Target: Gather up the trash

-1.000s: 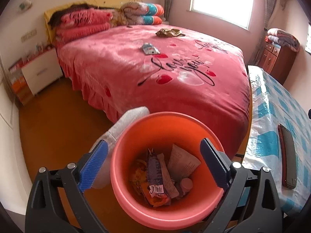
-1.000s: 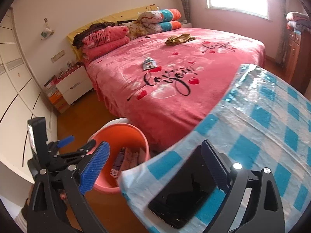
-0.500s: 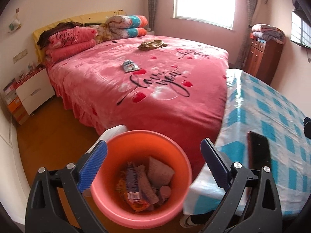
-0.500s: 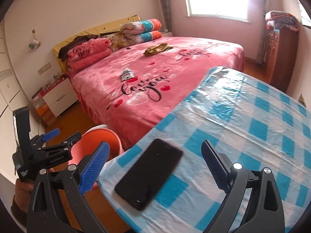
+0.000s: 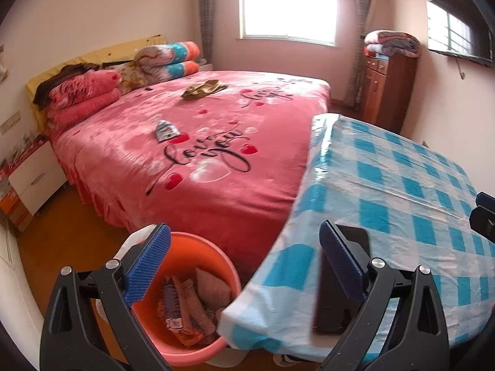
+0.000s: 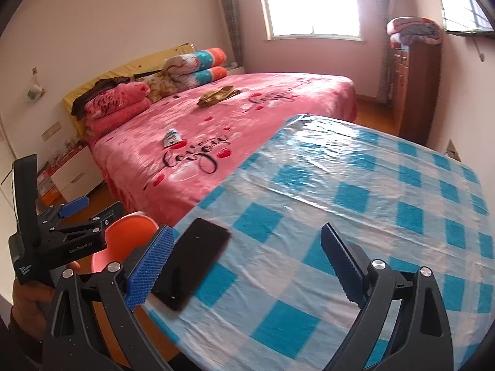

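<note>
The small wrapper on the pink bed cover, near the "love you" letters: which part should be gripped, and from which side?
The small wrapper lies flat on the pink bed cover, apart from the golden wrapper. Probably best to come from above with an open hand-held gripper, such as the right one, and pinch across its narrow width, since a flat, thin piece offers no raised edge. The soft cover should let the fingers press in.

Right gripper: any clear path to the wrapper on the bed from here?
Probably not from here. The right gripper hangs open over the checked table; the wrapper lies mid-bed, well past the table's far edge. Nothing covers it.
</note>
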`<state>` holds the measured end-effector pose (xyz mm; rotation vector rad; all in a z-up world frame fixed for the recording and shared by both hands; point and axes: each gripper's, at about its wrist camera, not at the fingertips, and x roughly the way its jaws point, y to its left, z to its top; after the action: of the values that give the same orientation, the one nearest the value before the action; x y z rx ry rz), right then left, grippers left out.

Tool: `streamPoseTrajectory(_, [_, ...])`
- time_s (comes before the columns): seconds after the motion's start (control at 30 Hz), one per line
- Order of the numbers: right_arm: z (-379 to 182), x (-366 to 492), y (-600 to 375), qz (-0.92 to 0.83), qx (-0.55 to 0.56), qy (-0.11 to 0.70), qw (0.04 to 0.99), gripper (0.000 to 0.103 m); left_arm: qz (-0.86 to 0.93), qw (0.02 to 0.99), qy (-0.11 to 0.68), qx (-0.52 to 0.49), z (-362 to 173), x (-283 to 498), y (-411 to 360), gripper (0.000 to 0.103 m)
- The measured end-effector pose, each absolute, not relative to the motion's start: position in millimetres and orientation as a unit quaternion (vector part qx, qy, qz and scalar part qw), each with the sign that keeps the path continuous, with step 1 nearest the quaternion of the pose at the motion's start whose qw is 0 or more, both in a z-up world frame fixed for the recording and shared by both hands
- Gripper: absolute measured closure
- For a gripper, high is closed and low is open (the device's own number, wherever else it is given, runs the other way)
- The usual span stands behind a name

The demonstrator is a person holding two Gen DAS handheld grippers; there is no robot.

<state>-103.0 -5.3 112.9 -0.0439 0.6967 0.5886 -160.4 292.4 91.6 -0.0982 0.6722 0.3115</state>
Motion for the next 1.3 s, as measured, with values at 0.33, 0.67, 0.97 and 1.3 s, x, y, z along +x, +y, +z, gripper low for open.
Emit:
streamPoseTrajectory(0.33, [115.4, -109.0, -50.8, 0.239, -0.006, 0.326, 0.914, 0.008, 0.096, 0.941, 0.323, -0.027, 101.1, -145.2, 238.5, 0.006])
streamPoseTrajectory(0.67, [121.4, -119.9, -91.5, 0.187, -0.001, 0.306, 0.934, 0.008, 0.047, 0.946, 0.321, -0.016, 104.4, -135.5, 190.7, 0.006])
streamPoseTrajectory(0.97, [124.5, -129.7, -123.7, 0.142, 0.002, 0.29, 0.947, 0.008, 0.007, 0.952, 0.307, -0.009, 114.2, -134.8, 153.4, 0.005])
streamPoseTrajectory(1.3, [129.2, -139.9, -153.3, 0.099, 0.008, 0.276, 0.956, 0.008, -0.014, 0.958, 0.287, -0.003, 126.5, -136.5, 123.3, 0.004])
